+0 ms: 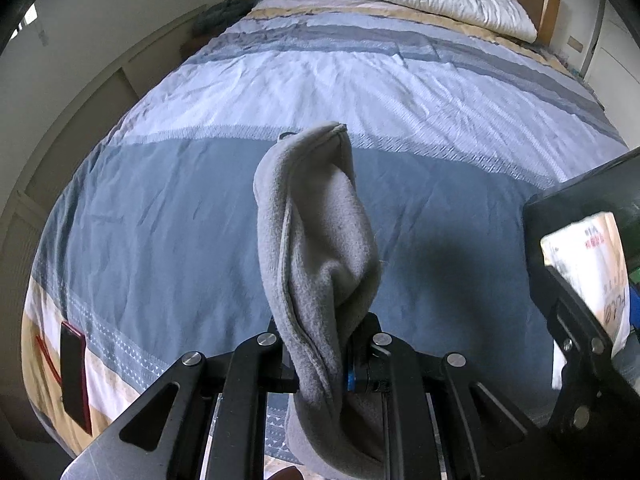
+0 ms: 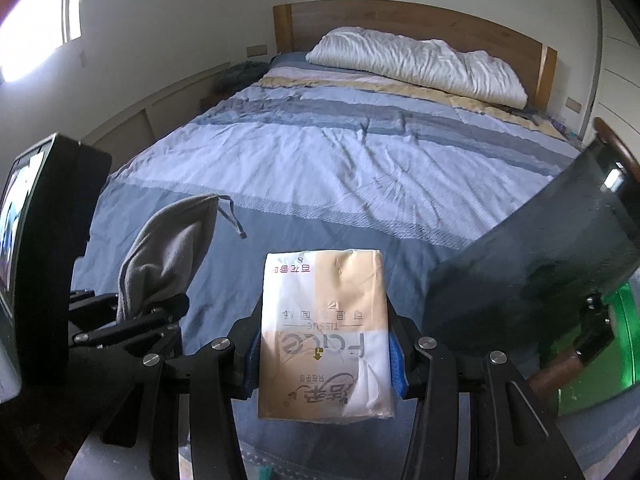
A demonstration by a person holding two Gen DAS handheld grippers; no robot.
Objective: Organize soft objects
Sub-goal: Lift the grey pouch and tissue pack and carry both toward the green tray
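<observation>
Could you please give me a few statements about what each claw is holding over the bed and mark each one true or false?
1. The left claw is shut on a grey fleece pouch. True.
2. The right claw is empty. False: it grips a soft tissue pack between its blue pads.
3. The tissue pack is lying on the bedspread. False: it is held up off the cover in the claw.
4. A white pillow lies at the head of the bed by the wooden headboard. True.
5. The pouch has a drawstring cord hanging from its top. True.
</observation>
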